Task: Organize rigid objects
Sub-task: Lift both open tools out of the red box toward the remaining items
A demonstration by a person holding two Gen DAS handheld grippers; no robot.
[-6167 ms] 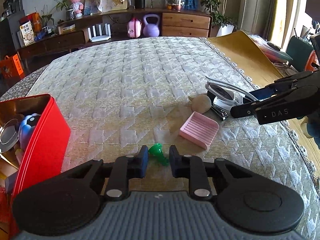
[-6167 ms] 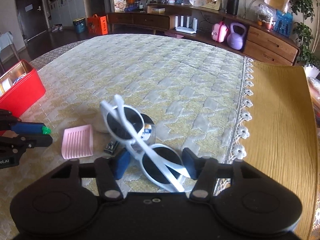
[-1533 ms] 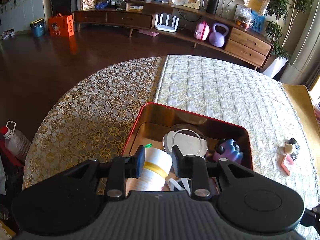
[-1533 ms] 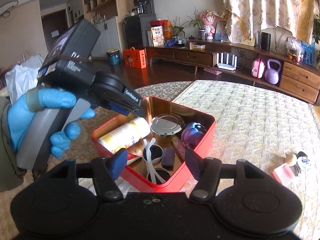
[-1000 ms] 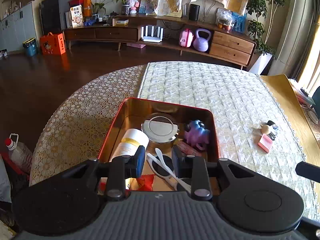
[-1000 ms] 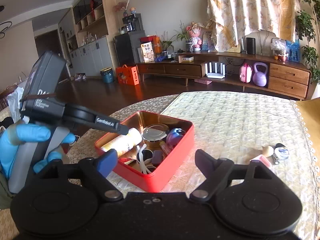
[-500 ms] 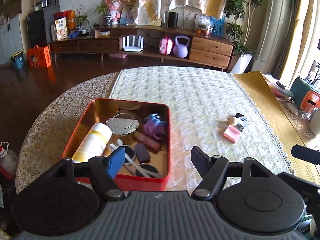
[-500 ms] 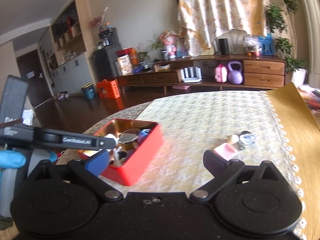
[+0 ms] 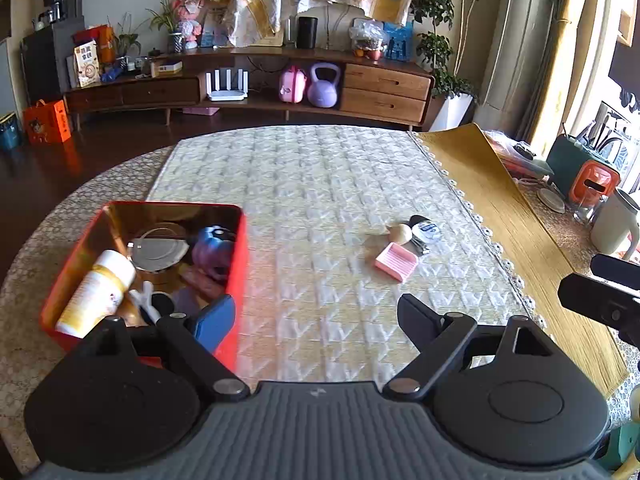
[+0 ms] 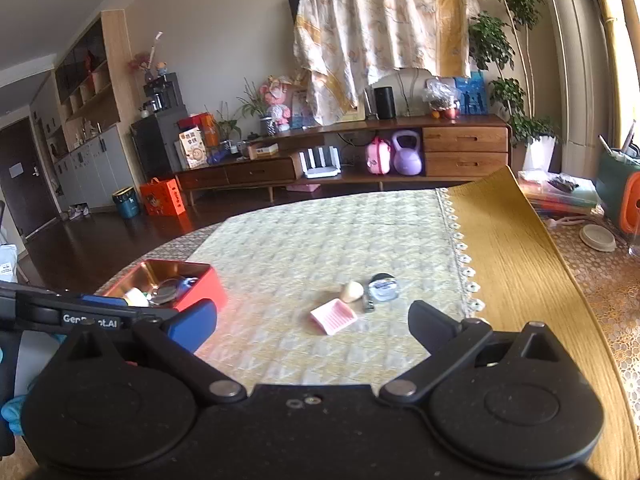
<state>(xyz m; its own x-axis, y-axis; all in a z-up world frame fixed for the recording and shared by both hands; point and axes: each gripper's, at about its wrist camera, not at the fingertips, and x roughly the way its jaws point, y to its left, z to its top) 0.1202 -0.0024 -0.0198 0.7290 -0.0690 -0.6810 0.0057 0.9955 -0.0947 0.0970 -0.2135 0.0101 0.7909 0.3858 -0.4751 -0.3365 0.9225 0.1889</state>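
A red tin box (image 9: 242,240) (image 10: 208,280) sits on the table's left and holds a white bottle (image 9: 100,288), a round lid, a purple toy (image 9: 212,248) and white sunglasses. To the right lie a pink soap dish (image 9: 396,261) (image 10: 333,316), a beige egg-shaped thing (image 9: 402,233) (image 10: 352,291), a small round tin (image 9: 427,234) (image 10: 384,288) and a nail clipper (image 10: 368,304). My left gripper (image 9: 316,320) is empty beside the box, its jaws still opening. My right gripper (image 10: 312,324) stands open and empty, short of the soap dish.
A quilted cloth (image 9: 320,184) covers the round table; a yellow mat (image 9: 500,208) lies along its right side. A cup, an orange-and-green appliance (image 9: 592,180) and bags stand at the far right. A sideboard (image 10: 400,148) runs along the far wall.
Both grippers have swung right, away from the red box toward the small things on the cloth. The left jaws have spread from nearly closed to wide; the right jaws widened a little.
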